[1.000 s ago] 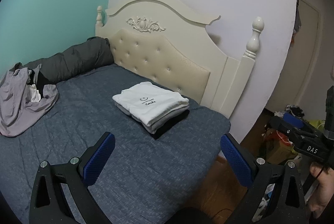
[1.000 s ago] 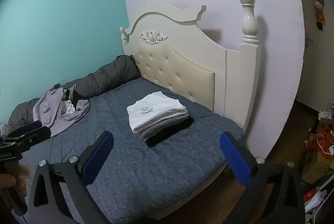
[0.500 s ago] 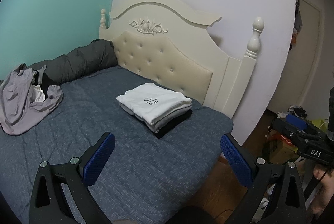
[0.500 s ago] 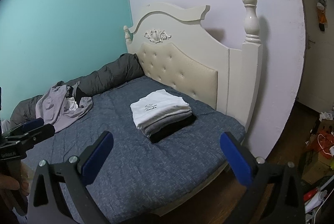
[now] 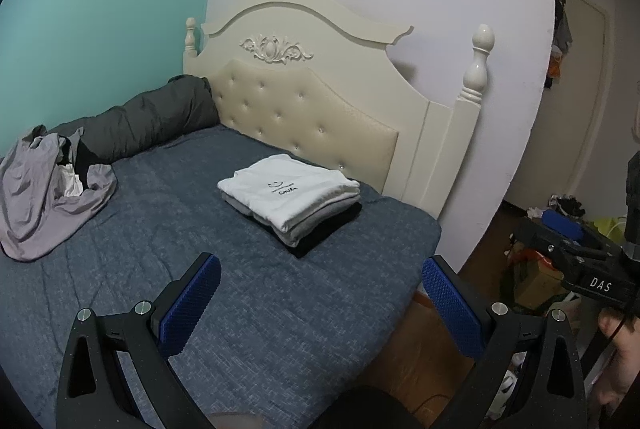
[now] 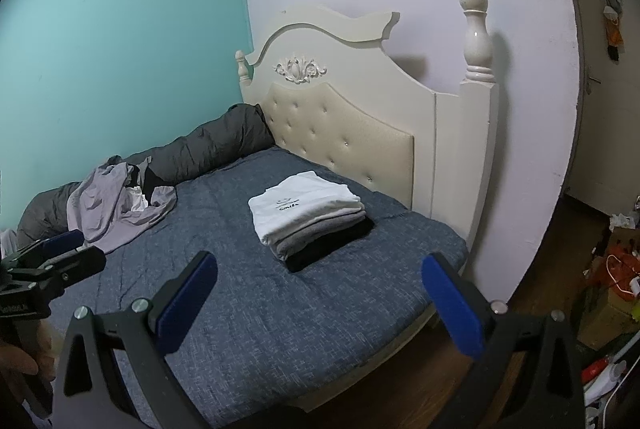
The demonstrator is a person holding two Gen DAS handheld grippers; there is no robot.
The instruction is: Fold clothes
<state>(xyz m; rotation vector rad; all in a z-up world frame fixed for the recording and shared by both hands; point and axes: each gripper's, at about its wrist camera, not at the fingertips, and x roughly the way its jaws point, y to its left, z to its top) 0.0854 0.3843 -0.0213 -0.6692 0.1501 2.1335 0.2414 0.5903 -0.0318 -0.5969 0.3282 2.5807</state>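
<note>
A stack of folded clothes (image 5: pixel 292 195) (image 6: pixel 308 217), white shirt with a small print on top, grey and black layers beneath, rests on the blue-grey bed (image 5: pixel 200 269) (image 6: pixel 300 309) near the headboard. A crumpled lilac garment (image 5: pixel 44 197) (image 6: pixel 116 207) lies in a heap at the bed's left side. My left gripper (image 5: pixel 320 303) hovers open over the bed's near part, nothing between its blue pads. My right gripper (image 6: pixel 320 303) is open too and empty, held off the bed's corner. Each gripper shows at the edge of the other's view.
A cream tufted headboard (image 5: pixel 312 109) with a tall post (image 6: pixel 476 29) backs the bed. A dark grey rolled duvet (image 5: pixel 140 121) lies along the teal wall. Boxes and clutter (image 6: pixel 612 277) sit on the wooden floor at right, by a doorway. A person's hand (image 5: pixel 620 349) holds the other gripper.
Both views have shifted slightly, so the bed and folded stack sit a little further right in frame. Both grippers stay open and empty.
</note>
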